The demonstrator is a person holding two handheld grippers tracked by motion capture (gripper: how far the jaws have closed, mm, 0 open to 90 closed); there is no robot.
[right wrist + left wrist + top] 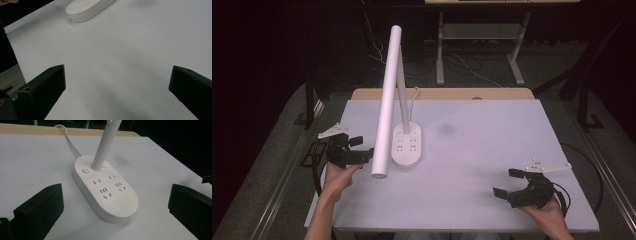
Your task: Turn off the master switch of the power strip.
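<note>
The left hand-held gripper (362,149) is held low at the left side of the surface (492,150), its forearm entering from the near left corner and angling up toward the far right. Its jaws are spread wide with nothing between them; in the left gripper view they stand at either edge of the frame. The white desk lamp (404,145) stands just right of this hand-held gripper. Its long tubular head (385,100) slopes down from the far side toward the near side, and its lower end hangs just beside the jaw tips. The oval lamp base (105,190), with socket slots and a round button on top, is seen straight ahead of the jaws, apart from them, with the stem rising from its far end. The right hand-held gripper (512,182) is held near the near right corner, pointing left, well apart from the lamp. Its jaws are also wide, over bare surface.
</note>
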